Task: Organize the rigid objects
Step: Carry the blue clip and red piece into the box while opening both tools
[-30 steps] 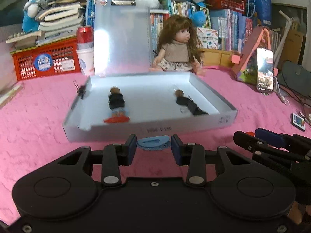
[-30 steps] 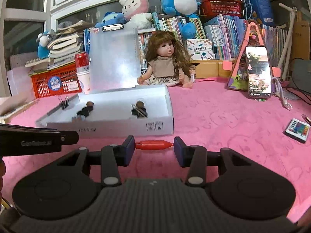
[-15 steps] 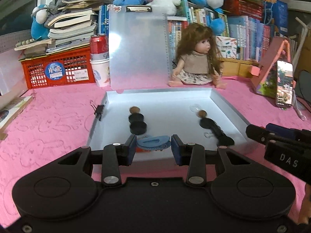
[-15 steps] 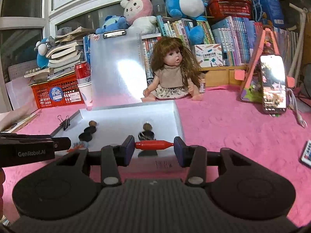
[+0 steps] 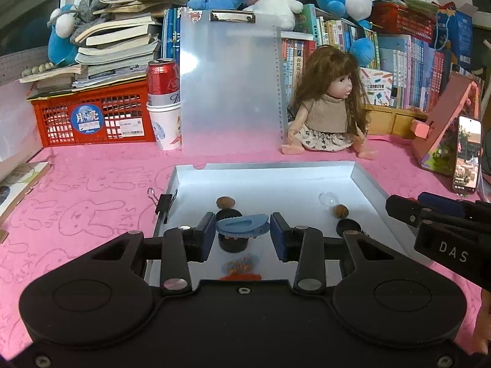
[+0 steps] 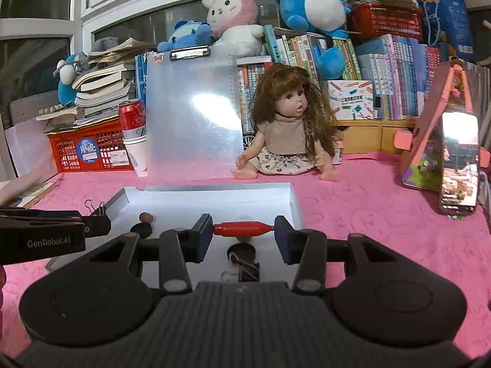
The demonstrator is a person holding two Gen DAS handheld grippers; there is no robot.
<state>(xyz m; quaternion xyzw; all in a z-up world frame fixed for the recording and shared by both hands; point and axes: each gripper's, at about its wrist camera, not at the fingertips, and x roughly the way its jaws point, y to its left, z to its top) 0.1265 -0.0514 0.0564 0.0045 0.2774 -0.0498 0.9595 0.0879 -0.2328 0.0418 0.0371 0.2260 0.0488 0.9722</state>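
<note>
My left gripper (image 5: 242,233) is shut on a blue hair clip (image 5: 242,226) and holds it above the near left part of a white tray (image 5: 270,168). My right gripper (image 6: 243,230) is shut on a red spindle-shaped piece (image 6: 243,229) above the tray's (image 6: 208,187) near right part. In the tray lie two brown nuts (image 5: 226,202) (image 5: 340,211), black round caps (image 5: 232,243), a clear bead (image 5: 326,198), an orange-and-blue piece (image 5: 241,266) and a black binder clip (image 6: 245,267).
A black binder clip (image 5: 164,204) grips the tray's left wall. A doll (image 5: 326,107), a clear clipboard (image 5: 230,89), a red can in a paper cup (image 5: 162,104), a red crate (image 5: 89,116) and a phone on a pink stand (image 5: 466,156) stand behind on the pink cloth.
Both grippers have moved forward from in front of the tray to over it, each still holding its object. The tray contents now lie beneath the fingers.
</note>
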